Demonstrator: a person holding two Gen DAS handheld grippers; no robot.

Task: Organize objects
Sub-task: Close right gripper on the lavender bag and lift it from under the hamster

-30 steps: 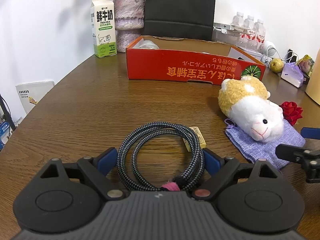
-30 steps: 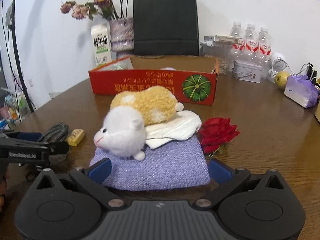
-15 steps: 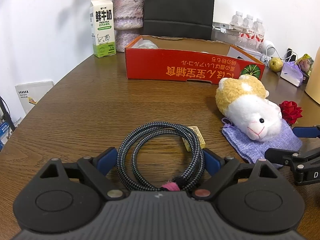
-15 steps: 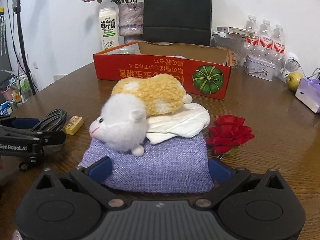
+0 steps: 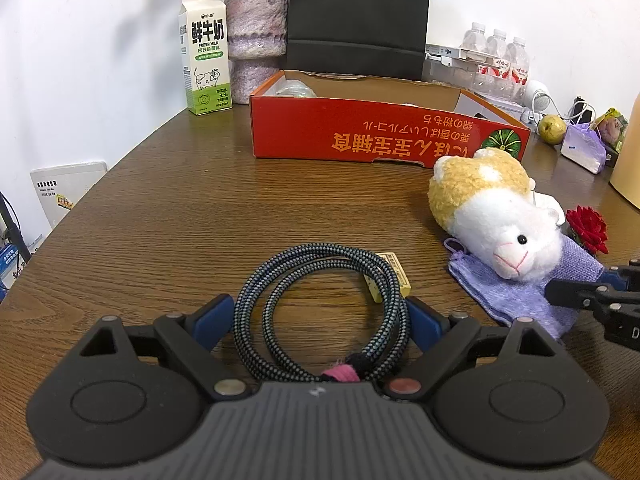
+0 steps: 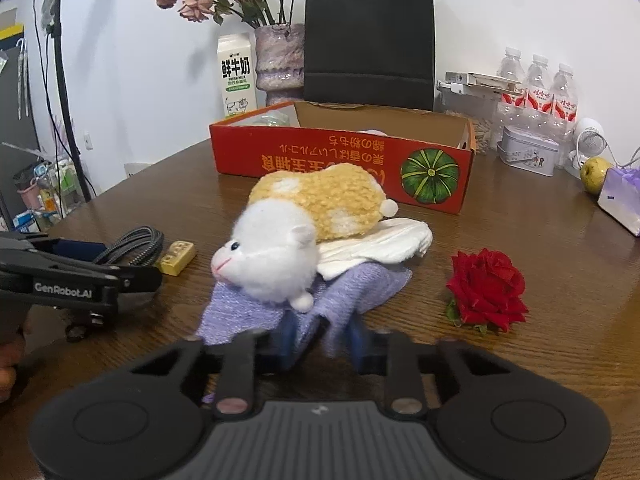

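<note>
**Right claw pinching the purple pouch**

While the left gripper (image 5: pixel 318 316) stands wide around the coiled cable (image 5: pixel 320 312) at lower centre, the right gripper (image 6: pixel 324 340) is closing, its blue fingers bunching the purple pouch (image 6: pixel 340 300) between them. The plush toy (image 6: pixel 304 236) lies on the pouch, mid-frame.

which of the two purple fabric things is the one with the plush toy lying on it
The flat lilac woven cloth pouch beside the red rose, under the yellow-and-white plush hamster. The other, a glossy lilac gift bag, stands apart by the pear with nothing on it.
</note>
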